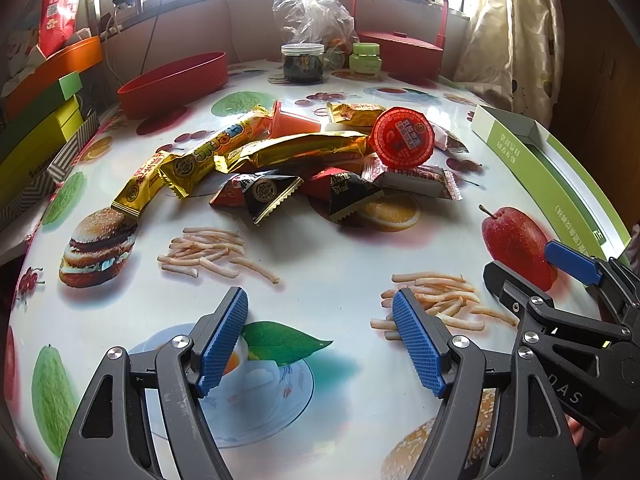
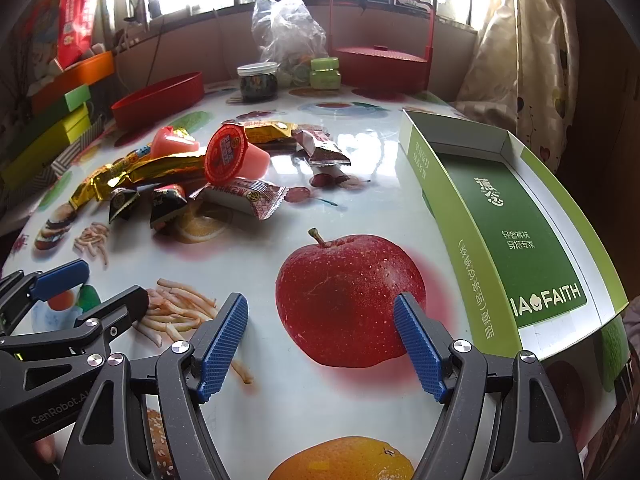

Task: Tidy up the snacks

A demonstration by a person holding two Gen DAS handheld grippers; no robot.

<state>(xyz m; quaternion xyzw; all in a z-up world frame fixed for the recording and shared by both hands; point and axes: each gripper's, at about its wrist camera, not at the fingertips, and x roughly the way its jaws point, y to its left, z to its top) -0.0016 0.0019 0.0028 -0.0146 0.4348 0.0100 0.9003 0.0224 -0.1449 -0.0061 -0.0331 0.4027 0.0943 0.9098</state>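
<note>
Far off to the left of the left gripper (image 1: 320,344), stacked boxes (image 1: 36,128) line the table edge, and a red oval tray (image 1: 172,82) sits beyond them toward the window. The left gripper's blue pads stand wide apart with nothing between them, low over the printed tablecloth (image 1: 320,248).

Straight ahead of it, well apart from its fingertips, lies the snack pile (image 1: 304,160). Long gold wrapped bars (image 1: 296,148) fan out on the pile's left side, two dark triangular packets (image 1: 264,194) lie nearest the tongs, and a jelly cup with a red foil lid (image 1: 402,138) is tipped on edge at the pile's right, resting on a white-and-red wrapped cake (image 1: 416,180). A second orange jelly cup (image 1: 294,122) sits behind the gold bars. Past the pile stand a dark-filled jar (image 1: 302,62), a small green jar (image 1: 365,58), a clear plastic bag (image 1: 312,12) and a red handled basket (image 1: 404,46).

The right gripper (image 2: 320,344) is just beside the left one — its black frame shows at the left camera's lower right. Its pads are likewise spread open and hold nothing, above the printed apple. From it, the snack pile (image 2: 192,176) lies ahead and to the left, while the green open box (image 2: 512,220) runs along its right side, near the outer finger, its inside showing no snacks.
</note>
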